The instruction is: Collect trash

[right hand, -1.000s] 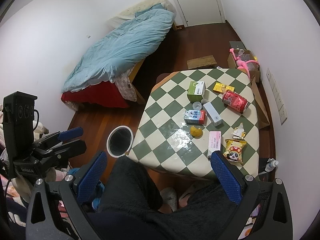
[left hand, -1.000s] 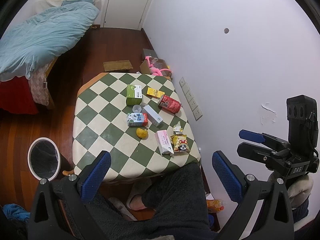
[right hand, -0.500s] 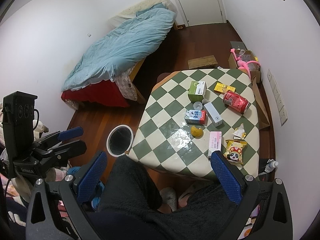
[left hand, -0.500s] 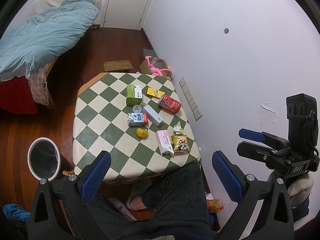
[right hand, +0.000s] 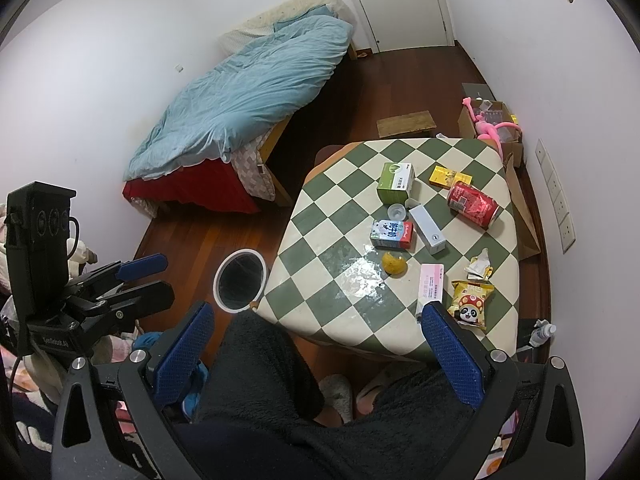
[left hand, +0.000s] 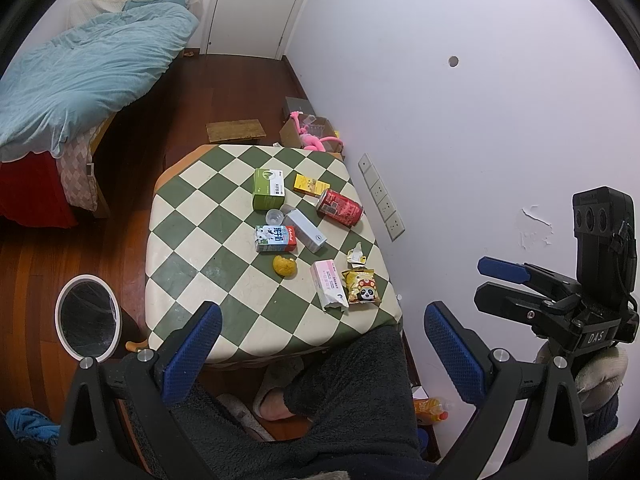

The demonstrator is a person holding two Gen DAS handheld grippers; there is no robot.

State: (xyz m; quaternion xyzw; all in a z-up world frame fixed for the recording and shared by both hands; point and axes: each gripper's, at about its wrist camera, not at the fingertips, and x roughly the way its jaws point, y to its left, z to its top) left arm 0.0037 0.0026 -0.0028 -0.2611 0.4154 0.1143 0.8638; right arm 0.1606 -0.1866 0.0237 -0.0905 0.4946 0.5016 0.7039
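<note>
1. Green-and-cream checks cover the table (left hand: 188, 248), and the trash lies scattered on its far and right-hand part: a green box (left hand: 269, 188), a yellow packet (left hand: 311, 185), a red can (left hand: 340, 208) on its side, a milk carton (left hand: 276, 238), a grey box (left hand: 306, 231), a small clear cup (left hand: 273, 216), a piece of orange peel (left hand: 284, 265), a pink pack (left hand: 329, 290), a panda snack bag (left hand: 362, 286) and a torn wrapper (left hand: 356, 254).
2. The bin (left hand: 88, 323) stands on the floor beside the table's near left corner, open and lined in black.
3. The left gripper (left hand: 320, 344) and the right gripper (right hand: 316, 344) both hang high above the person's lap, jaws spread wide and holding nothing.
4. Risks, as I judge them:
   - The can may roll off the edge if a finger nudges it instead of pinching it.
   - The flat snack bag and wrapper give little to bite on; a shallow pinch could slip.
   - The cup touches or nearly touches the neighbouring boxes, though at this height I cannot tell which, so grabbing one may knock another.
   - A drop from the table's height could miss the bin's mouth.
</note>
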